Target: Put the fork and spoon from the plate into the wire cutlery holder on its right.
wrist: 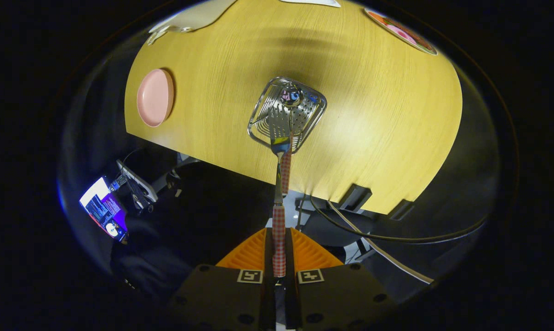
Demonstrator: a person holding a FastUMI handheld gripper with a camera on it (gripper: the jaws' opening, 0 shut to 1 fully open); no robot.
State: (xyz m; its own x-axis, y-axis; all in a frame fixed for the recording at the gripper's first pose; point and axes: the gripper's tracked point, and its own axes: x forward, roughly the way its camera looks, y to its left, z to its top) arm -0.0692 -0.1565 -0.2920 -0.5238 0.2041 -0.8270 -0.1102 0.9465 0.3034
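Observation:
I look straight down on a yellow wooden table (373, 119). My gripper (279, 236) is shut on the red-checked handle of the fork (278, 184). The fork hangs below the fingers, with its tines inside the mouth of the wire cutlery holder (311, 119). A second red-checked handle, the spoon's (286, 172), leans out of the holder right beside the fork's neck; a shiny round part at the holder's bottom looks like its bowl. The pink plate (155, 97) lies to the holder's left, with nothing on it.
The table's near edge runs just under the holder. Below it are a black cable (378, 235), two clamps and a lit screen (104, 209). A patterned plate (401, 32) and a white object (194, 17) sit at the table's far side.

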